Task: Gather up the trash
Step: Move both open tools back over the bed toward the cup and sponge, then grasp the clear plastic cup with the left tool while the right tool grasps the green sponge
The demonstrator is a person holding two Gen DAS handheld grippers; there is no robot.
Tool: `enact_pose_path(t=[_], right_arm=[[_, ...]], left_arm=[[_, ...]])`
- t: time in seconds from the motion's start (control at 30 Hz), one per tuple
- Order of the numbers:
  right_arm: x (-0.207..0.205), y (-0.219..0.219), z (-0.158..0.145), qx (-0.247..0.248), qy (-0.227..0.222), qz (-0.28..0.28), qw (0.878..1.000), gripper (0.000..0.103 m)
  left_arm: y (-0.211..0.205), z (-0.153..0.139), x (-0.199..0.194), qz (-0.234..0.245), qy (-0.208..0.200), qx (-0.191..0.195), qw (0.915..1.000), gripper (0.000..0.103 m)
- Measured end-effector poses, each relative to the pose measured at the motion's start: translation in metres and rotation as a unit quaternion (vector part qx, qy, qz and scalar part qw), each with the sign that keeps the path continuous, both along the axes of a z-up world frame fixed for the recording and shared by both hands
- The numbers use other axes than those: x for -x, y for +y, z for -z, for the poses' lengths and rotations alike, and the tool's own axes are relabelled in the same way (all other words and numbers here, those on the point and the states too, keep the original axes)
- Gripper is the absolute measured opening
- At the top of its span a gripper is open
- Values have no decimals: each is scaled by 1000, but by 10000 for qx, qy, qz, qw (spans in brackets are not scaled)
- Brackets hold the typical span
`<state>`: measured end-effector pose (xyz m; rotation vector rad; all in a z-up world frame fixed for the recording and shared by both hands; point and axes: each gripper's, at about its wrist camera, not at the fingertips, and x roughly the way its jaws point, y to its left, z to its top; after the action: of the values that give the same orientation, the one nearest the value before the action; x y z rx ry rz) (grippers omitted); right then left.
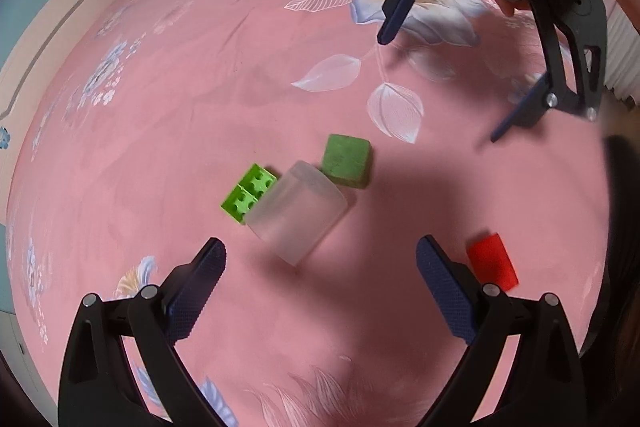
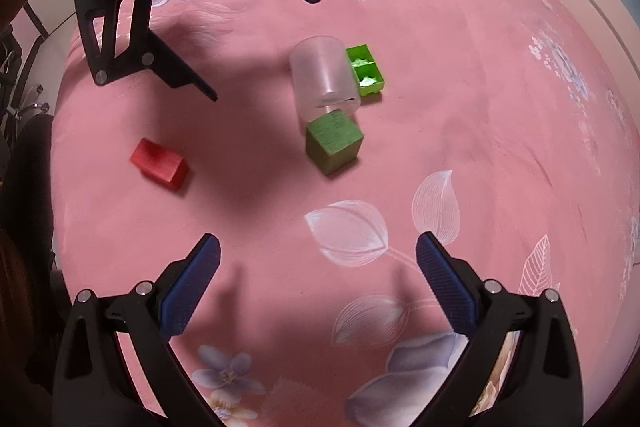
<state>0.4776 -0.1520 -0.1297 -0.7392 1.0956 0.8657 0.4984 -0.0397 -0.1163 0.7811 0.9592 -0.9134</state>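
A clear plastic cup [image 1: 298, 213] lies on its side on the pink bedsheet, also in the right wrist view [image 2: 322, 77]. A bright green toy brick [image 1: 248, 193] [image 2: 366, 69] lies against one side of it. A dark green cube [image 1: 346, 161] [image 2: 334, 141] sits at the cup's end. A red block [image 1: 492, 261] [image 2: 160, 163] lies apart. My left gripper [image 1: 320, 263] is open and empty just short of the cup; it shows in the right wrist view [image 2: 266, 45]. My right gripper [image 2: 318, 253] is open and empty, facing the objects; it shows in the left wrist view [image 1: 438, 89].
The pink floral bedsheet [image 1: 200, 87] covers the whole surface. A beige headboard [image 1: 52, 27] and blue wall lie beyond its far edge. A chair frame [image 2: 24, 27] stands off the bed's side in the right wrist view.
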Motion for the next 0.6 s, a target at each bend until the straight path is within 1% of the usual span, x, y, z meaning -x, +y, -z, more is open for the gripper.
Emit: enact_pose_path(t=[0.17, 0.3, 0.37, 0.6], right_arm=[[-2, 0, 7, 31, 26, -46, 10000, 96], [-4, 4, 12, 39, 91, -70, 9999, 96], [-5, 7, 14, 33, 103, -120, 9999, 96], [-18, 22, 21, -123, 71, -342, 9993, 95]], left_arm=[[2, 11, -7, -140, 327, 88, 9993, 98], [2, 22, -3, -83, 465, 117, 9988, 98], [-1, 28, -3, -53, 463, 71, 9989, 98], [-5, 36, -11, -92, 568, 181, 9982, 97]])
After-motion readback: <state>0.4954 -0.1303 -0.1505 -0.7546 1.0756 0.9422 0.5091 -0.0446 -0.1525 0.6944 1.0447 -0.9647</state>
